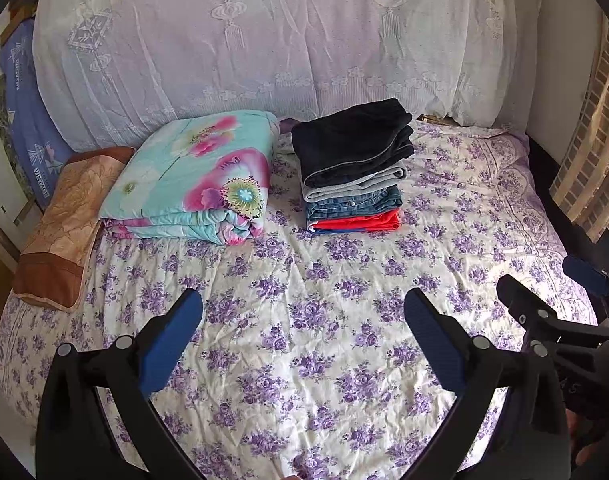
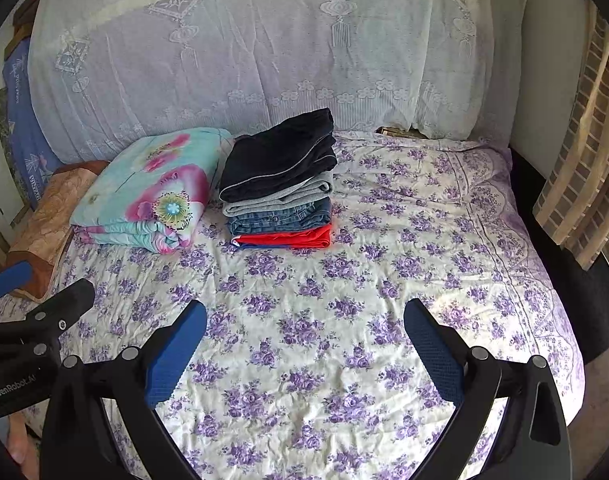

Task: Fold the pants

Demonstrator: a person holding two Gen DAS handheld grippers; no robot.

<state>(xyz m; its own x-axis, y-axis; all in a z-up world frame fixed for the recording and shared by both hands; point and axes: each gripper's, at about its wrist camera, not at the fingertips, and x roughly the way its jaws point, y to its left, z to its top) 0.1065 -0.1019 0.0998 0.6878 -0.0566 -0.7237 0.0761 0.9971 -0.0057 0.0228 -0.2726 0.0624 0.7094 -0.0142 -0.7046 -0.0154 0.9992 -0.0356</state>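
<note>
The pants [image 1: 354, 168] sat as a neat stack of four folded pairs on the far middle of the bed [image 1: 324, 320]: black on top, then grey, denim, and red at the bottom. The stack stood just right of a folded quilt [image 1: 192, 176], with a narrow strip of sheet between them.

Both of your claws were released and carried nothing. The left gripper [image 1: 304, 344] hung over the near sheet with its jaws spread wide, and the right gripper [image 2: 304, 348] did the same beside it, well short of the stack. No loose pair lay in view, so I judged the folding done or waiting on a fresh pair. If you brought one, the bare near sheet was the place to spread it flat, pinching at waistband and hem so the legs stayed lined up.

The black pair looked thick and soft, with a pale piped seam along its fold. The denim looked stiffer, the red thin and slick. The quilt was puffy, turquoise with pink flowers. The sheet was cream with purple roses, lightly creased. A brown pillow [image 1: 60, 232] lay far left, and lace [image 1: 264, 40] draped the headboard.
</note>
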